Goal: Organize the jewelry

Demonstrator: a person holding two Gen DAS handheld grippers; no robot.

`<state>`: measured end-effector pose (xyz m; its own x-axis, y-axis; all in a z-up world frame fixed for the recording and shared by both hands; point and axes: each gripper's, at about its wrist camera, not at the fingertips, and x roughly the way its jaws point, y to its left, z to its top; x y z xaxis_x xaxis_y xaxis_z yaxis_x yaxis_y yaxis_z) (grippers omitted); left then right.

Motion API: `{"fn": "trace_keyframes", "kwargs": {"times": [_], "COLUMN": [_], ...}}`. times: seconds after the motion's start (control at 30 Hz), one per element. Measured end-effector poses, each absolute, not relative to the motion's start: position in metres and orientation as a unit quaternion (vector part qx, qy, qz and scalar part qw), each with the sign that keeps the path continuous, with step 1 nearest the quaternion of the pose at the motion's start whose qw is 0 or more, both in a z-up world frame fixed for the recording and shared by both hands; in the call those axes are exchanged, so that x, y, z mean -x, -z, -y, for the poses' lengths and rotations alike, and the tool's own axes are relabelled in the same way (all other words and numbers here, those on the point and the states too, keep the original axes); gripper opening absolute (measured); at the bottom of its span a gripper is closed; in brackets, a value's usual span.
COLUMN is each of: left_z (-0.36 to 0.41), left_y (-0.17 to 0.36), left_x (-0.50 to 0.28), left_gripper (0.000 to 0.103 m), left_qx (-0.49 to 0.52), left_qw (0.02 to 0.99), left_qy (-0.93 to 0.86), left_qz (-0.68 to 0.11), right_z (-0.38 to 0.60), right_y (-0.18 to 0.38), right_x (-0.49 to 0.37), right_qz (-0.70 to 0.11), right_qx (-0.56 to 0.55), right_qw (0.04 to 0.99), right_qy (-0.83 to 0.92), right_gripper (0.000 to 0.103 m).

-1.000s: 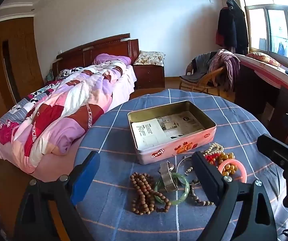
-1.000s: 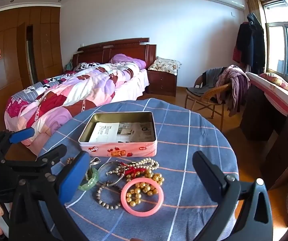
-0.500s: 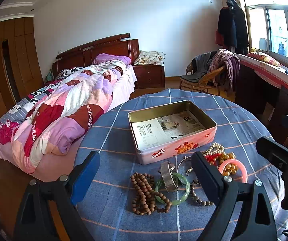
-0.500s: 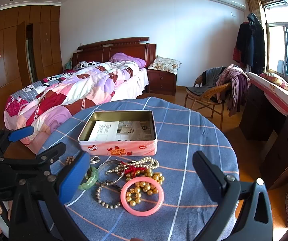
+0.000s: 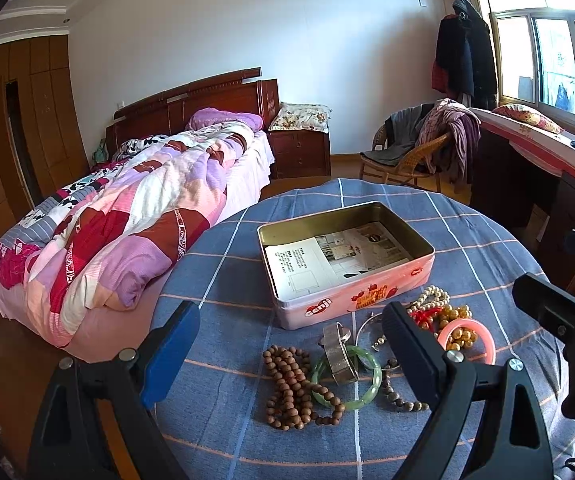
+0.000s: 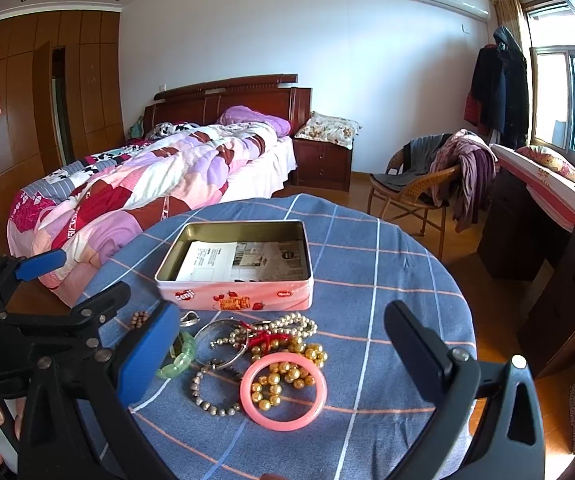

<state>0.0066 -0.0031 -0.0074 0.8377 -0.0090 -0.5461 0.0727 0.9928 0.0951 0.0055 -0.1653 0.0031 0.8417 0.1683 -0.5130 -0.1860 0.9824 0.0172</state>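
both grippers, left [image 5: 291, 354] and right [image 6: 283, 348], spread wide (nothing held) above bracelets [image 6: 283, 390] beside tin [image 6: 235, 280].

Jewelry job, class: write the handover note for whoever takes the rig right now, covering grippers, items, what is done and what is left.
Left gripper: open, empty, above the brown bead string and green bangle.
Right gripper: open, empty, above the pink bangle and gold beads.
Tin: open, holds only paper.
Done: nothing boxed.
Left: move every piece from the tablecloth into the tin.
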Motion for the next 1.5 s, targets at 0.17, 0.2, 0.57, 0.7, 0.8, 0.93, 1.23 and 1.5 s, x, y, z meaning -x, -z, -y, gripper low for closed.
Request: {"fn": "trace_keyframes", "kwargs": {"times": [0.17, 0.2, 0.57, 0.7, 0.8, 0.93, 1.23, 1.5], "left_z": [0.0026, 0.0027, 0.0025, 0.0021, 0.0013, 0.0000, -0.0012, -0.0027], "left_y": [0.0067, 0.0061, 0.0049, 0.0048, 0.0042, 0.0043, 0.0041, 0.0043], "left_x": [-0.0069, -0.0064, -0.0058, -0.0057, -0.0059, -0.0059, -0.0058, -0.0064], "left_gripper": [0.092, 0.092, 0.092, 0.092, 0.092, 0.092, 0.092, 0.092], "left_qx": [-0.057, -0.057, -0.057, -0.057, -0.057, -0.057, -0.057, -0.057], "left_qw": [0.957, 0.958, 0.957, 0.958, 0.958, 0.958, 0.958, 0.958], "left_qy": [0.021, 0.021, 0.020, 0.020, 0.020, 0.018, 0.017, 0.019], "left_qz": [-0.282, -0.282, -0.282, -0.281, -0.281, -0.281, -0.281, -0.281], "right_z": [0.1653, 0.1655, 0.1653, 0.1660, 0.1655, 0.1655, 0.1654, 0.1658], "right_y": [-0.0030, -0.0029, -0.0030, -0.0030, -0.0027, -0.0023, -0.0011, -0.0011], "right_x": [-0.0054, -0.0055, -0.0054, -0.0055, -0.0055, -0.0057, -0.0065, -0.0069], "right_qz": [-0.265, -0.265, -0.266, -0.266, -0.266, -0.267, -0.267, -0.267], "right_qx": [0.017, 0.017, 0.017, 0.017, 0.017, 0.018, 0.018, 0.018], "right_qw": [0.960, 0.960, 0.959, 0.959, 0.959, 0.959, 0.959, 0.959], "right_qy": [-0.092, -0.093, -0.092, -0.092, -0.092, -0.092, -0.092, -0.092], "right_gripper": [0.103, 0.103, 0.103, 0.103, 0.103, 0.103, 0.103, 0.103]}}
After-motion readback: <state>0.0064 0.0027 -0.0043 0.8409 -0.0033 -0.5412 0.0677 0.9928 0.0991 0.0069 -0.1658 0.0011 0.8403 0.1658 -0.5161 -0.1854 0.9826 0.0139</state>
